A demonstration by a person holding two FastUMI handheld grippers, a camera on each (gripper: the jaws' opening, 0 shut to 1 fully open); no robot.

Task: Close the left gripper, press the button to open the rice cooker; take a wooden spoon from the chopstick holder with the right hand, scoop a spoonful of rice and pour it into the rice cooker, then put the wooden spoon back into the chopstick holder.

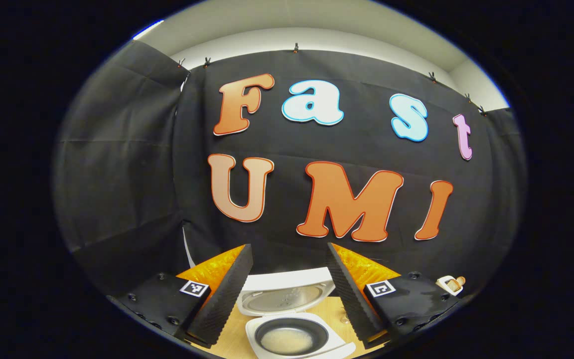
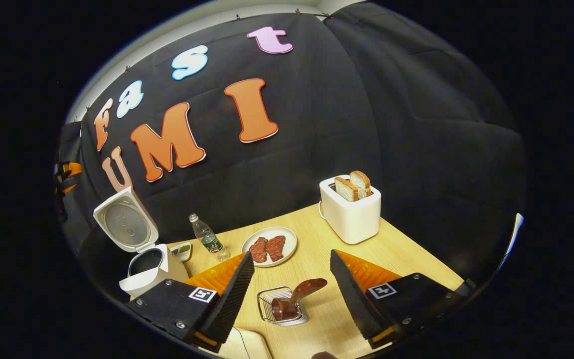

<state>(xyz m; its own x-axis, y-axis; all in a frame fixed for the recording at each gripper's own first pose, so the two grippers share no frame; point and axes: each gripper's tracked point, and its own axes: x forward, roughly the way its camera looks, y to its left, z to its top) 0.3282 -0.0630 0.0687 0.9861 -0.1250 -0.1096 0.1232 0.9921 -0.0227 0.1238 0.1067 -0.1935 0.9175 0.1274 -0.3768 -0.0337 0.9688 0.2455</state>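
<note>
Start at the right gripper [image 2: 291,286]: its two ribbed fingers [image 2: 229,294] stand spread wide and grip nothing, and between them, a little ahead on the wooden table [image 2: 401,244], sits the wire chopstick holder [image 2: 282,306] with the wooden spoon [image 2: 299,294] leaning in it, bowl down and handle tipped up to the right. The spoon looks parked, and the open fingers have the look of a hand just free of it or about to take it — which of the two I cannot say.

The left gripper [image 1: 289,294] is likewise spread, touching nothing, held above the rice cooker [image 1: 297,331]. The cooker's lid [image 1: 284,294] stands up, and a pale layer that looks like rice lies in the dark inner pot [image 1: 287,341] — so, to my eye, the pour may already be done.

Farther out on the right gripper view: the cooker open at the left, a small water bottle [image 2: 207,239], a plate of meat slices [image 2: 269,247] and a white toaster [image 2: 351,212] with two bread slices standing up out of it.
</note>
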